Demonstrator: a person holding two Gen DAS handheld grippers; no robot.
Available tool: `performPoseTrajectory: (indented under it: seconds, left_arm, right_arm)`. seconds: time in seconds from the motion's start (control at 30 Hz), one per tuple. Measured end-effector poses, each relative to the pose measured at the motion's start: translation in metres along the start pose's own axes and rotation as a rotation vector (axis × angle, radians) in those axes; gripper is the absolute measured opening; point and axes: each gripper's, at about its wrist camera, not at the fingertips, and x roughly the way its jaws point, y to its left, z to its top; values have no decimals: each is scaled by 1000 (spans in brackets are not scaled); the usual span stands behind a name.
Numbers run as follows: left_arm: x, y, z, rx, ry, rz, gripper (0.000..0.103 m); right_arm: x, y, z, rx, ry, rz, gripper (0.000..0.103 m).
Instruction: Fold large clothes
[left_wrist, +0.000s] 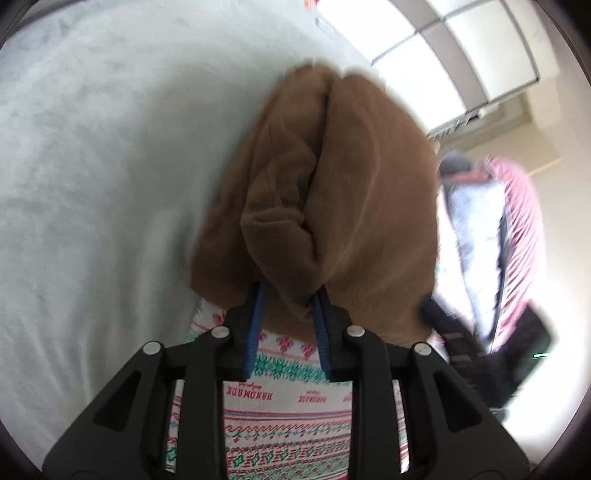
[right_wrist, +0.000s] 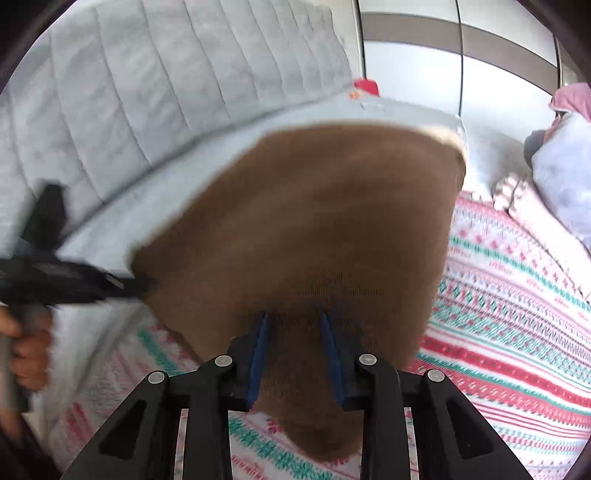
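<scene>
A large brown fleece garment (left_wrist: 332, 192) hangs bunched between the blue pads of my left gripper (left_wrist: 288, 299), which is shut on its edge. In the right wrist view the same brown garment (right_wrist: 314, 221) spreads wide, and my right gripper (right_wrist: 295, 317) is shut on another part of its edge. The garment is lifted above a patterned red, green and white blanket (right_wrist: 509, 314). The left gripper (right_wrist: 55, 273) also shows blurred at the left of the right wrist view, held by a hand.
The patterned blanket (left_wrist: 288, 424) lies under both grippers. A grey quilted sofa back (right_wrist: 166, 92) stands behind. A grey soft surface (left_wrist: 92, 184) fills the left. A pile of pink-striped and pale clothes (left_wrist: 491, 240) lies at the right, also in the right wrist view (right_wrist: 561, 166).
</scene>
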Motion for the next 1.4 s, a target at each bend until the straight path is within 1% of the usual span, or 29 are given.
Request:
performPoseTrajectory:
  seconds: [0.07,0.13,0.17,0.2,0.23,0.27,0.3,0.33,0.4,0.43,0.47,0.53,0.6,0.67,0.73,0.77,0.8,0.83,0.87,0.93,1.0,1.07,1.1,1.13,1.17,1.2,1.23,1.33,1.4]
  left_arm:
    - [-23,0,5,-5,-111,-25,29]
    - [-41,-8,9,12,-220,-54,40]
    - [-45,-15,10,39,-249,-76,50]
    - [-43,-24,10,75,-254,-94,54]
    - [-35,-34,11,117,-242,-94,55]
    - [-26,-40,12,147,-225,-76,55]
    - [-14,-44,11,169,-203,-37,55]
    - [5,-44,11,175,-173,29,55]
    - [30,-34,11,165,-150,114,55]
    - [39,-25,11,155,-145,135,55]
    - [42,-20,11,143,-151,125,55]
    - [40,-7,12,104,-165,89,51]
    - [35,-4,12,101,-165,85,48]
    - [36,-4,12,104,-167,88,48]
    - [36,-5,12,100,-166,95,48]
    - [40,-11,13,106,-165,102,48]
    - [41,-17,13,114,-164,108,48]
    - [44,-22,12,119,-162,112,48]
    - [44,-23,12,119,-161,112,48]
    - [44,-22,13,112,-155,107,48]
    - [46,-24,15,119,-151,114,48]
    - [47,-25,15,136,-153,129,48]
    - [48,-26,15,142,-157,135,48]
    - [49,-26,15,146,-162,141,48]
    - [51,-25,16,142,-168,145,48]
    - [51,-25,16,137,-174,152,48]
    - [52,-26,15,138,-179,166,48]
    - [52,-30,13,151,-177,177,48]
    - [50,-30,15,146,-172,162,48]
  right_arm:
    - [9,-1,-10,44,-7,-13,29]
    - [10,1,-17,35,-13,-29,29]
    - [10,1,-20,29,-14,-34,29]
    - [11,0,-21,32,-13,-31,29]
    - [12,-1,-21,41,-11,-23,29]
    - [12,-1,-21,51,-10,-15,29]
    - [12,-3,-23,58,-11,-10,29]
    - [13,-4,-24,63,-11,-6,29]
    - [12,-4,-26,59,-11,-10,29]
    - [12,-4,-27,53,-11,-12,29]
    - [12,-3,-28,52,-10,-12,29]
    - [11,-3,-26,49,-8,-11,29]
    - [5,-5,-17,43,5,20,30]
    - [-5,-18,1,75,9,90,30]
    - [-12,-37,26,129,-41,86,30]
    - [-13,-57,49,173,-69,52,30]
    - [-8,-74,68,213,-75,34,30]
    - [-2,-87,82,243,-72,33,30]
    - [12,-111,105,298,-50,37,30]
    - [39,-141,137,364,-3,-7,30]
    - [62,-149,162,348,27,-11,30]
    - [97,-147,186,299,100,-45,30]
    - [115,-144,189,279,146,-67,30]
    - [142,-140,186,251,225,-95,30]
    - [157,-136,181,231,260,-114,29]
    - [169,-130,176,203,254,-143,29]
    - [171,-131,175,214,246,-145,29]
    - [168,-135,169,218,266,-146,29]
    - [163,-131,164,206,261,-174,29]
